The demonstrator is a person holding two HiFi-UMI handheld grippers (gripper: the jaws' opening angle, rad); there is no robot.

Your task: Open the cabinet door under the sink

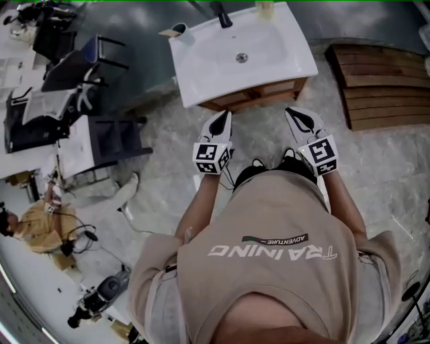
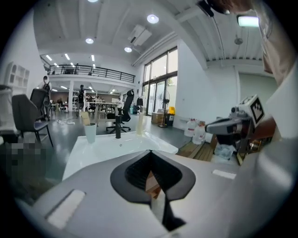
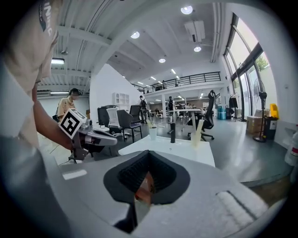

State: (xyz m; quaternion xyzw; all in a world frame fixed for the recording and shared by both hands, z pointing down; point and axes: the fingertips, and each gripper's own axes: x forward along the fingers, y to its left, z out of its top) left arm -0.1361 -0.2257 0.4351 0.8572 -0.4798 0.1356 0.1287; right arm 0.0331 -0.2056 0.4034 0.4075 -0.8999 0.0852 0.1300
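Observation:
A white sink (image 1: pixel 269 57) with a black faucet (image 1: pixel 220 13) tops a wooden cabinet (image 1: pixel 255 96), whose front shows only as a thin strip under the basin rim. I stand right in front of it. My left gripper (image 1: pixel 218 124) and right gripper (image 1: pixel 300 119) hover side by side just short of the cabinet front, tips pointed at it, touching nothing. In the left gripper view the left gripper (image 2: pixel 150 152) is shut and empty, with wood of the cabinet (image 2: pixel 151 182) showing behind its jaws. The right gripper (image 3: pixel 148 152) is likewise shut and empty.
A cup (image 1: pixel 180 30) and a pale bottle (image 1: pixel 264 8) stand at the sink's back edge. A slatted wooden pallet (image 1: pixel 383 84) lies on the floor to the right. Chairs and desks (image 1: pixel 80 67) crowd the left, where a person (image 1: pixel 40 225) sits low.

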